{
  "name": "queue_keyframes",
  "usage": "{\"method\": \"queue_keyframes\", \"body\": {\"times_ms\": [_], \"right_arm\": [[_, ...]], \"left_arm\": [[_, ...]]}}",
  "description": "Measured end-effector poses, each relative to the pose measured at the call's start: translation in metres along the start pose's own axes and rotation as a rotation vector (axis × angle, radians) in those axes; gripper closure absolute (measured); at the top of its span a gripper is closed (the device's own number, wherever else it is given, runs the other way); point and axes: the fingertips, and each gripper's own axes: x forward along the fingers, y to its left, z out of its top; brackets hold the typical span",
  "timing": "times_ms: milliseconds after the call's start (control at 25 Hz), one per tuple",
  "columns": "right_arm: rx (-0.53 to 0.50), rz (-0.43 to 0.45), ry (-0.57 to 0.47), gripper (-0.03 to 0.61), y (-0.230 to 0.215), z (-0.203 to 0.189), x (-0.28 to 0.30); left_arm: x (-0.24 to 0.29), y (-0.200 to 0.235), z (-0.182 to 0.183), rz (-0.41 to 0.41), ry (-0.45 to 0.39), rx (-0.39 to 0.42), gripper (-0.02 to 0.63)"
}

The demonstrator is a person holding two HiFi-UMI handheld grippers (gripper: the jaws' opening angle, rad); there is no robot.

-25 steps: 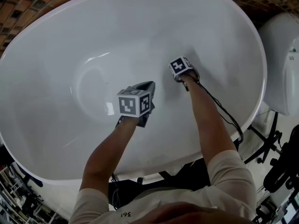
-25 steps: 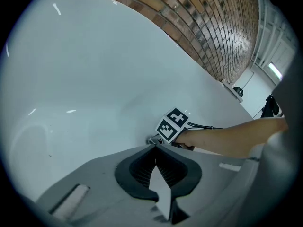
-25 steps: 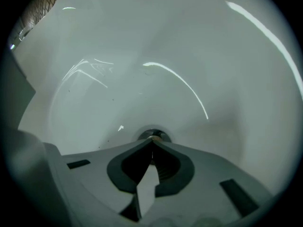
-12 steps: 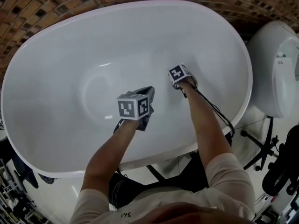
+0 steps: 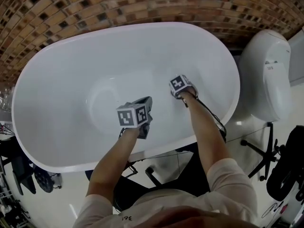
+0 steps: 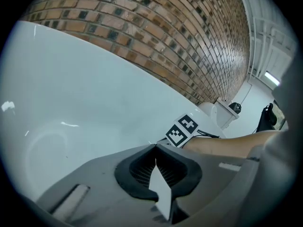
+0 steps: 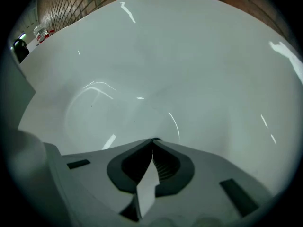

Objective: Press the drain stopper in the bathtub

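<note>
The white oval bathtub (image 5: 57, 103) fills the middle of the head view. I cannot make out the drain stopper in any view. My left gripper (image 5: 147, 101) hangs over the tub's middle, jaws shut with nothing between them, its marker cube (image 5: 132, 115) facing me. My right gripper (image 5: 180, 86) is a little further right and further in, mostly hidden under its own cube. In the left gripper view my left gripper (image 6: 155, 146) points across the tub wall towards the right gripper's cube (image 6: 182, 129). The right gripper view has my right gripper (image 7: 153, 139) shut above the bare tub floor (image 7: 123, 108).
A brick wall (image 5: 118, 4) runs behind the tub. A white toilet (image 5: 266, 75) stands to the right. Dark stand legs and cables (image 5: 261, 151) lie on the floor at the right, and dark clutter (image 5: 23, 175) at the lower left.
The head view has pulled back, so the tub looks smaller and more brick and floor show. Both grippers stay shut and sit nearer the tub's near rim.
</note>
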Motion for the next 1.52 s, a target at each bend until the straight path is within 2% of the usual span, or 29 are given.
{"method": "queue_keyframes", "body": {"times_ms": [1000,1520], "right_arm": [[-0.046,-0.084,-0.078,0.561,-0.007,0.003,-0.114],[-0.005,-0.062,-0.163,0.561,0.006,0.000,-0.178]], "left_arm": [[-0.077,-0.037,0.017,0.004,-0.115,0.046,0.612],[-0.119,-0.059,0.021,-0.001,-0.198,0.060,0.603]]}}
